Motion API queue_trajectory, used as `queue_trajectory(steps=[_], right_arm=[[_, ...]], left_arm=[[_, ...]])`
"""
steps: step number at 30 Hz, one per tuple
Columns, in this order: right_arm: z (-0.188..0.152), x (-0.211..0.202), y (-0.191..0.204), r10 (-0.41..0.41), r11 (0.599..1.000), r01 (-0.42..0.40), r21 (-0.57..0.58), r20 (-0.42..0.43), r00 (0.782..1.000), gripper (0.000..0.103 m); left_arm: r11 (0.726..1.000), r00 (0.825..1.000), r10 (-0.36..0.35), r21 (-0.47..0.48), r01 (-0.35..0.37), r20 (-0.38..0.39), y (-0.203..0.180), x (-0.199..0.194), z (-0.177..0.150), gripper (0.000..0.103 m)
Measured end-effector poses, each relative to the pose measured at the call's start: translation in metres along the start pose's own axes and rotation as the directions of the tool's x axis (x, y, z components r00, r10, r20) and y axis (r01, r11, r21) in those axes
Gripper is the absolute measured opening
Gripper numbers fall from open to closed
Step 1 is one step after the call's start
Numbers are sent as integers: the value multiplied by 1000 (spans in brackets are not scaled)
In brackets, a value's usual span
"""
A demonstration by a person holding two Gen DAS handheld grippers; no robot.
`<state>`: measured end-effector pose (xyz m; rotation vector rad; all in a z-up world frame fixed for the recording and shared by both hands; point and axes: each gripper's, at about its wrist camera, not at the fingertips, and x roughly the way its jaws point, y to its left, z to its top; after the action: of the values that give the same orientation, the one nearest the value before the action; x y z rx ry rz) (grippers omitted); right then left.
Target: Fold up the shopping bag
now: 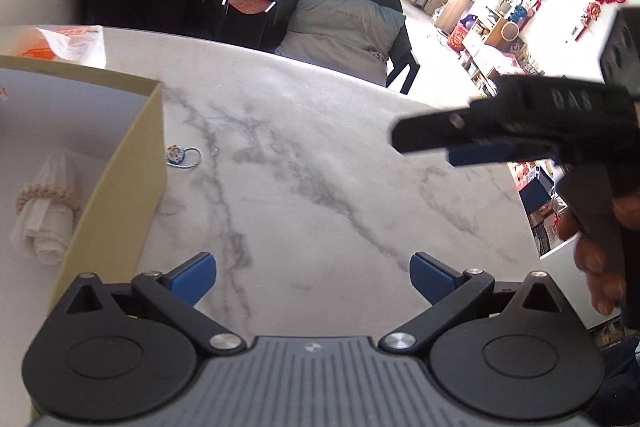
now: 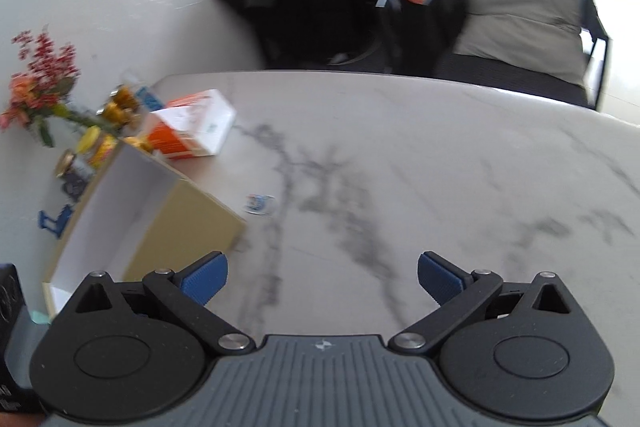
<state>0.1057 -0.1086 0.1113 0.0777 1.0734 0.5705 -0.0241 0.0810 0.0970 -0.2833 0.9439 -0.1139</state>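
The only legible writing is the raised lettering "DAS" on the black body of the right gripper (image 1: pixel 476 143), seen from the left wrist view as it reaches in from the right edge, held by a hand (image 1: pixel 600 267). The print on the white and orange carton (image 2: pixel 192 125) at the far left of the table is too blurred to read, and so is the orange print on the crinkled white plastic bag (image 1: pixel 60 43) behind the box.

The white shopping bag, rolled up and bound with a beige braided band (image 1: pixel 44 211), lies inside the open tan cardboard box with a white lining (image 1: pixel 148 163), at the left of the table.

The left gripper (image 1: pixel 312 279) has its blue ribbed pads spread wide with nothing between them, over bare tabletop. The right gripper (image 2: pixel 322 277) is likewise spread wide and empty.

The white marble-patterned table with grey veins (image 1: pixel 320 155) is open across its middle and right; only a small blue keyring charm (image 1: pixel 178 155) lies near the box's corner. The far edge curves past a black chair with a grey cushion (image 1: pixel 344 23). Jars and a bunch of red and orange flowers (image 2: pixel 40 83) crowd the far left corner by the wall.
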Motion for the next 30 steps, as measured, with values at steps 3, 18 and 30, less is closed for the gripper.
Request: queue_trajectory(steps=[3, 18, 30], right_arm=[[-15, -13, -15, -81, 996, 81, 24, -2, 997, 102], [-82, -62, -77, -229, 956, 232, 177, -38, 973, 102], [-159, -75, -97, -251, 885, 295, 360, -164, 954, 102]], left_arm=[[1000, 1000, 0, 2, 0, -4, -7, 10, 4, 102], [997, 1000, 10, 73, -8, -23, -58, 35, 9, 102], [990, 998, 45, 132, -40, -32, -78, 45, 2, 102]])
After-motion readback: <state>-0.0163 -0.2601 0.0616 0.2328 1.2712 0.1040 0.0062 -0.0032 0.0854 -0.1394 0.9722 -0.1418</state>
